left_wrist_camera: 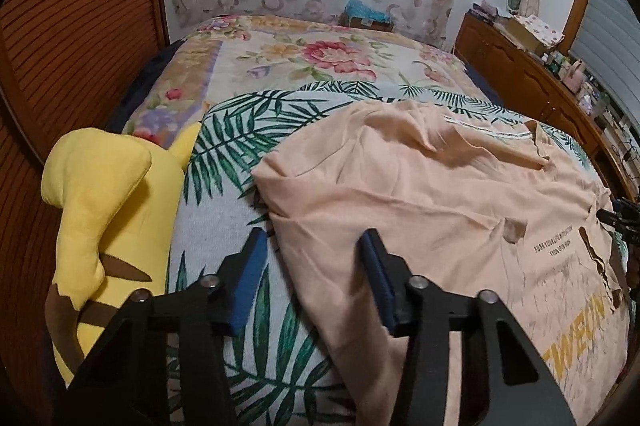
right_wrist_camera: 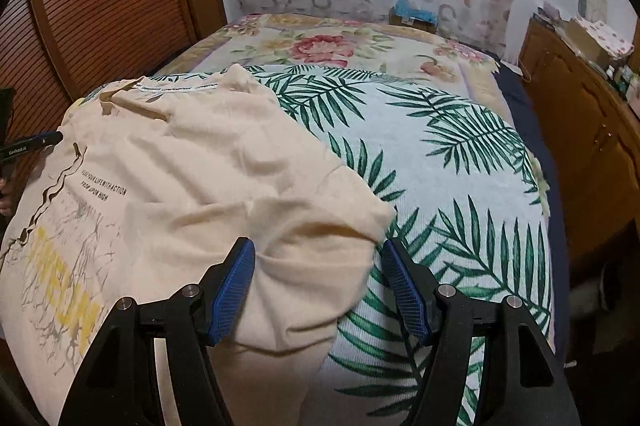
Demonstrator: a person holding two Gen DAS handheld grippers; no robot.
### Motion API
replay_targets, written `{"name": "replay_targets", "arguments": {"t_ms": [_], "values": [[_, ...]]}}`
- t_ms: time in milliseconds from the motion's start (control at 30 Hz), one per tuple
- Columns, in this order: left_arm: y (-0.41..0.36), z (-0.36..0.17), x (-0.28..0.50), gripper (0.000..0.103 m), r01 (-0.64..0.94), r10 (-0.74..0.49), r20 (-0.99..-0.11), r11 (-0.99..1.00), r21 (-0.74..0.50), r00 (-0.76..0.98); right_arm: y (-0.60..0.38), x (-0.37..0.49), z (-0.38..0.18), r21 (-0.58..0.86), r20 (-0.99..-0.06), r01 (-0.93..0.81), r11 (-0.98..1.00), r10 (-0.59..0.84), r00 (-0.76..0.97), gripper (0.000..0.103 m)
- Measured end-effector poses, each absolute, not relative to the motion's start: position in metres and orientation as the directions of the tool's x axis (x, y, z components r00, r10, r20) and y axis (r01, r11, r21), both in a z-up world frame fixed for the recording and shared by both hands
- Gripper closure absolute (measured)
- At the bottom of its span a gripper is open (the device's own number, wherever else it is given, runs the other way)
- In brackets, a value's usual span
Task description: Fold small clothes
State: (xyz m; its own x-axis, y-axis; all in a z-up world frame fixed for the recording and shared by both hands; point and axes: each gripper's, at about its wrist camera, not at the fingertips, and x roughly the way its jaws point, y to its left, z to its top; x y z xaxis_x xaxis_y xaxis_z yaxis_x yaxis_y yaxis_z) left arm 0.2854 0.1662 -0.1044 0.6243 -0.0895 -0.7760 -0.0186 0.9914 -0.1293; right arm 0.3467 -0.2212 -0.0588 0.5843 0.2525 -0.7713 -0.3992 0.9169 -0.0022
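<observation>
Peach cotton shirt (left_wrist_camera: 420, 194): lay spread on the leaf-print blanket (left_wrist_camera: 240, 146) on the bed, collar at the far end, printed chest at the near end.
Long axis: ran away from both tools, near hem to far collar.
Left tool (left_wrist_camera: 314, 258): released, jaws partly apart and straddling the shirt's left side edge; one pad over the blanket, the other over cloth, neither pressing that I could see.
Right tool (right_wrist_camera: 318, 268): released, jaws wide, with the bunched right sleeve (right_wrist_camera: 320, 258) between them but not pinched.
Nearer side: each tool sat at its own edge, the shirt body lying inboard between the two.
Judged next move: clench on each edge and carry it inward, across the long axis.
Bystander: yellow plush toy (left_wrist_camera: 104, 210) just outboard of the left tool.
</observation>
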Motion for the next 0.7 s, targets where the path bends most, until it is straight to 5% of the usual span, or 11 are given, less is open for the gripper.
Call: {"name": "replay_targets", "arguments": {"t_ms": [133,267,333,367,400,700], "values": [[0.168,-0.105,0.292,0.06,-0.03,-0.089,-0.78,0.99,-0.137,0.62,-0.218,0.351,-0.062,-0.001,-0.765,-0.413,0.911,0.265,0.587,0.039],[0.164,-0.104,0.297,0.08,-0.024,-0.085,-0.787,0.992,-0.126,0.611,-0.21,0.352,-0.063,-0.006,-0.766,-0.433,0.901,0.275,0.582,0.051],[0.16,-0.103,0.299,0.091,-0.019,-0.087,-0.789,0.992,-0.123,0.608,-0.207,0.353,-0.063,-0.008,-0.767,-0.449,0.893,0.282,0.576,0.065],[0.158,-0.103,0.299,0.095,-0.011,-0.089,-0.791,0.993,-0.12,0.606,-0.205,0.353,-0.063,-0.012,-0.77,-0.456,0.89,0.283,0.571,0.085],[0.154,-0.101,0.299,0.095,0.005,-0.097,-0.79,0.993,-0.119,0.605,-0.2,0.354,-0.062,-0.014,-0.778,-0.478,0.878,0.291,0.557,0.09],[0.117,-0.035,0.248,0.096,0.131,-0.19,-0.678,0.982,-0.137,0.71,-0.184,0.334,-0.038,-0.045,-0.72,-0.498,0.866,0.317,0.617,0.094]]}}
